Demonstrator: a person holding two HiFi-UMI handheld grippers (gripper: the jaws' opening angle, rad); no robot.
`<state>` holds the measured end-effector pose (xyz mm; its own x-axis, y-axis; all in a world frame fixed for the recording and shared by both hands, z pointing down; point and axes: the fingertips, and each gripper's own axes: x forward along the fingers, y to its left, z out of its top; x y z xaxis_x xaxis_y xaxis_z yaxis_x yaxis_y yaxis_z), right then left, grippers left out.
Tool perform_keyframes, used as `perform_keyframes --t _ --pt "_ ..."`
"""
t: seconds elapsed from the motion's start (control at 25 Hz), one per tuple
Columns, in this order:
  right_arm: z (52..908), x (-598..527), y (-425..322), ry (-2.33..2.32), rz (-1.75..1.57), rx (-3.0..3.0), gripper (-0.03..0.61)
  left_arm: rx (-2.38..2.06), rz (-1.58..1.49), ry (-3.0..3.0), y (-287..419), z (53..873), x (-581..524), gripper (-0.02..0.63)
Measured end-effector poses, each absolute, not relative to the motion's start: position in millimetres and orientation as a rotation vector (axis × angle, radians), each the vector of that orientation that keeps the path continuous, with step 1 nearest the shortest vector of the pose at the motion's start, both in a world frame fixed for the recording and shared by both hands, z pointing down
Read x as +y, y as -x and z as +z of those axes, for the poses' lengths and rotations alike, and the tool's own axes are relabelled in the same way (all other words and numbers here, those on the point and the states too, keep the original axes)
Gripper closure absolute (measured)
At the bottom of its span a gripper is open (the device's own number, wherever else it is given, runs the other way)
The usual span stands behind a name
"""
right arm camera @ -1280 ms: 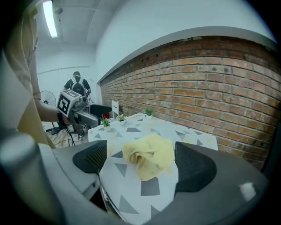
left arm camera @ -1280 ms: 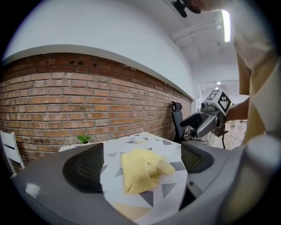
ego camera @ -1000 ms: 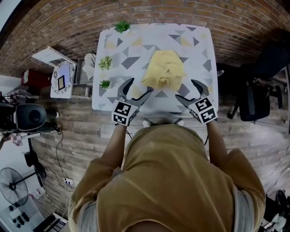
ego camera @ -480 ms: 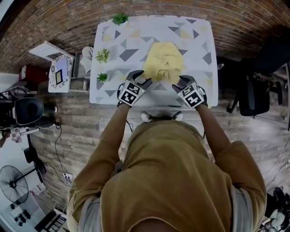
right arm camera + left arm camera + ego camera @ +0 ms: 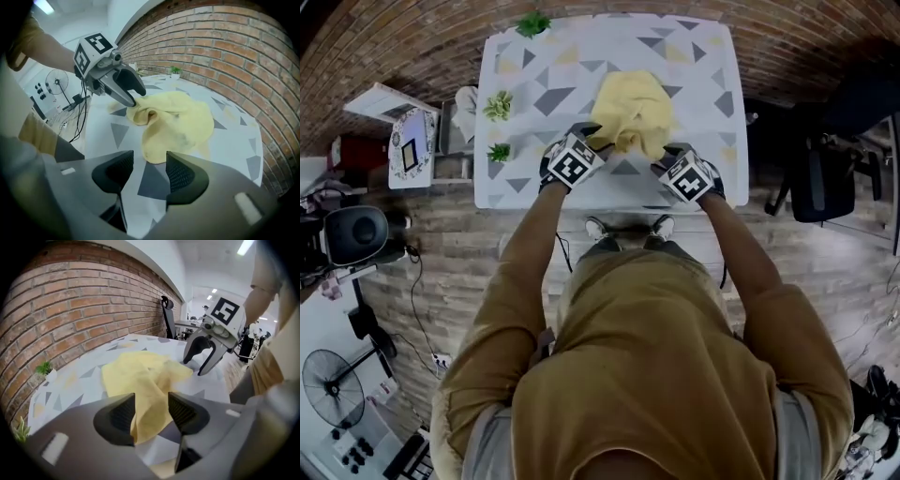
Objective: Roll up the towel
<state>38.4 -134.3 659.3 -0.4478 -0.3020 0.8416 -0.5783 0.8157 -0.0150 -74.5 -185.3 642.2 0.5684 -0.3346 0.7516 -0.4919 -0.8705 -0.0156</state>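
Observation:
A crumpled yellow towel (image 5: 630, 112) lies on the table with the triangle pattern (image 5: 703, 56). My left gripper (image 5: 589, 142) is at the towel's near left corner. In the left gripper view that corner (image 5: 147, 399) runs between the jaws (image 5: 151, 408); they have just been closing, and I see no pad pressing it. My right gripper (image 5: 667, 161) is at the near right edge. Its jaws (image 5: 149, 168) have also just been closing. They stand apart, with the towel's edge (image 5: 159, 154) just ahead and bare table between them.
Three small potted plants (image 5: 497, 105) (image 5: 499, 151) (image 5: 532, 23) stand along the table's left side and far corner. A white side table (image 5: 408, 141) is at the left and a black office chair (image 5: 825, 187) at the right. The table's near edge is right under my hands.
Both grippers have come down and forward from in front of the table to the towel's near edge. Their jaws have narrowed from wide open.

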Motion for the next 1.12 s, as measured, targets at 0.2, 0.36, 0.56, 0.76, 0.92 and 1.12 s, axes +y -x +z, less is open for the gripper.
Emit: perform_keyframes --t 0.2,0.36,0.56,0.76,0.92,1.12 --pt "670.9 -130.5 -44.5 -0.67 0.457 -2.049 0.373 -0.659 1.158 -2.528 76.4 653.7 -184.5 0.359" --pt "672.0 -134.0 -40.1 -0.669 0.44 -2.06 0.373 -0.708 1.156 -2.498 83.0 663.3 -188.2 0.359" --pt "671.9 -132.8 -37.4 -0.635 0.386 -2.05 0.382 -0.747 1.146 -2.48 86.6 671.4 -185.5 0.379" --pt "673.0 -124.9 -33.5 -0.603 0.377 -2.064 0.444 -0.818 1.109 -2.478 91.7 665.0 -174.0 0.471" --pt "669.7 -123.8 -34.1 -0.622 0.305 -2.066 0.451 -0.864 1.068 -2.505 96.5 658.5 -169.9 0.471" --pt "667.0 -118.5 -22.7 -0.594 0.199 -2.078 0.448 -0.874 1.057 -2.556 97.5 651.2 -161.7 0.471"
